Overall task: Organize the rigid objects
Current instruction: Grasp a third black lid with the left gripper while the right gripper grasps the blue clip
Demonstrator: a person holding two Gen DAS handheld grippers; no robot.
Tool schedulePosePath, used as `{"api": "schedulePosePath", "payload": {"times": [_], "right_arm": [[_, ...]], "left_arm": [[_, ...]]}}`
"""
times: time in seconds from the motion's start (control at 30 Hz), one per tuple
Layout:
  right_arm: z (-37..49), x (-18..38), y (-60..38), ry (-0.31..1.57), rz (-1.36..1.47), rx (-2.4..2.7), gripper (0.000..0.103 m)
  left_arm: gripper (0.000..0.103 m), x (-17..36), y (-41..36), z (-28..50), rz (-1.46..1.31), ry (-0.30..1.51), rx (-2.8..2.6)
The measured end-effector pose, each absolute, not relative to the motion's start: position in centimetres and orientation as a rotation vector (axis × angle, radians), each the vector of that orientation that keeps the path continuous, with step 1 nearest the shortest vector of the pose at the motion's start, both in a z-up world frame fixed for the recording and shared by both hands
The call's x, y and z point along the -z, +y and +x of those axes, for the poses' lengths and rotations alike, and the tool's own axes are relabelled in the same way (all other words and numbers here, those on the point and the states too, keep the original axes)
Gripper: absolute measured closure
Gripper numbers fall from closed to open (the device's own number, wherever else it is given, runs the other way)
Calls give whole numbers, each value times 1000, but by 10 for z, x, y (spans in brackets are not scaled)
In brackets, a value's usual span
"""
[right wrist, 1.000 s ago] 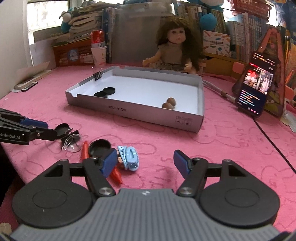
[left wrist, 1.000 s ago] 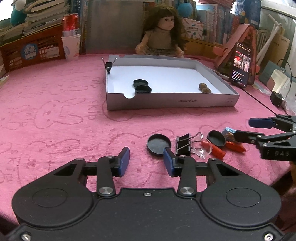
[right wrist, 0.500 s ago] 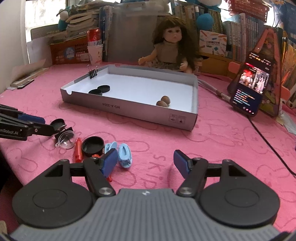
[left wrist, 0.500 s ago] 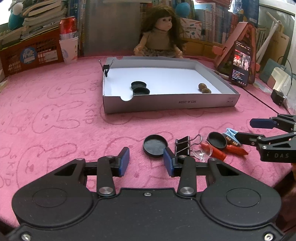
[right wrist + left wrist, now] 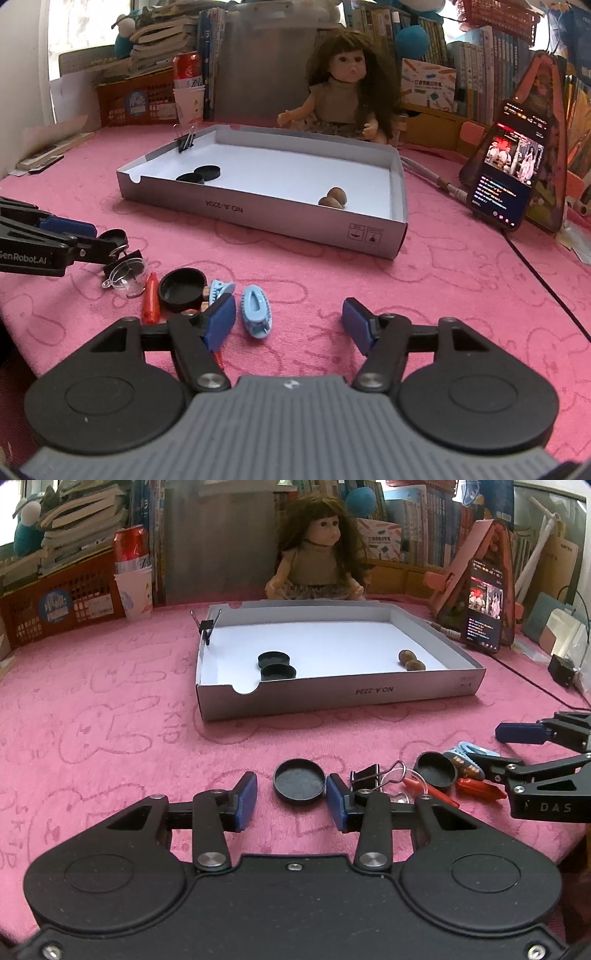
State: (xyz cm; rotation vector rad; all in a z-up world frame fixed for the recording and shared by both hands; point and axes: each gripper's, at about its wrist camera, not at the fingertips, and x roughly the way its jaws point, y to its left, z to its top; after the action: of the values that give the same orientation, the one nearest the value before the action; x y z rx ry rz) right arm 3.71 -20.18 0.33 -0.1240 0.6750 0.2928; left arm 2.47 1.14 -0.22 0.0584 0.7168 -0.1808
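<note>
Two views split the clutter between them. Only the left wrist view shows the loose black lid (image 5: 299, 781) whole, lying on the pink cloth (image 5: 110, 738) just beyond the left gripper (image 5: 291, 801), whose fingers stand apart with nothing between them, the lid near the right fingertip. Only the right wrist view shows the blue hair clip (image 5: 256, 311) flat on the cloth, between the fingers of the right gripper (image 5: 290, 319) (jaws wide, just closing slightly, touching nothing). Farther off sits the grey tray (image 5: 258, 216), holding two black lids (image 5: 201, 174) at left and two nuts (image 5: 334, 196) at right.
</note>
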Motion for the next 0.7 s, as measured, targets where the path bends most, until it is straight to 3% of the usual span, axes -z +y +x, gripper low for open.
{"api": "schedulePosePath", "payload": {"times": [0.23, 0.33, 0.4, 0.47, 0.53, 0.7], "right_arm": [[34, -2, -200, 666, -122, -275, 28], [31, -2, -199, 661, -108, -287, 46], [28, -3, -196, 655, -111, -302, 58], [26, -5, -192, 657, -115, -317, 78], [27, -7, -190, 664, -106, -325, 82], [34, -10, -193, 694, -49, -325, 83]], "left_arm": [[63, 4, 6, 24, 94, 700, 172], [74, 4, 6, 23, 97, 697, 166], [74, 4, 4, 23, 106, 696, 161], [74, 3, 4, 23, 99, 697, 157], [74, 2, 5, 24, 86, 701, 159], [74, -5, 9, 27, 53, 702, 174]]}}
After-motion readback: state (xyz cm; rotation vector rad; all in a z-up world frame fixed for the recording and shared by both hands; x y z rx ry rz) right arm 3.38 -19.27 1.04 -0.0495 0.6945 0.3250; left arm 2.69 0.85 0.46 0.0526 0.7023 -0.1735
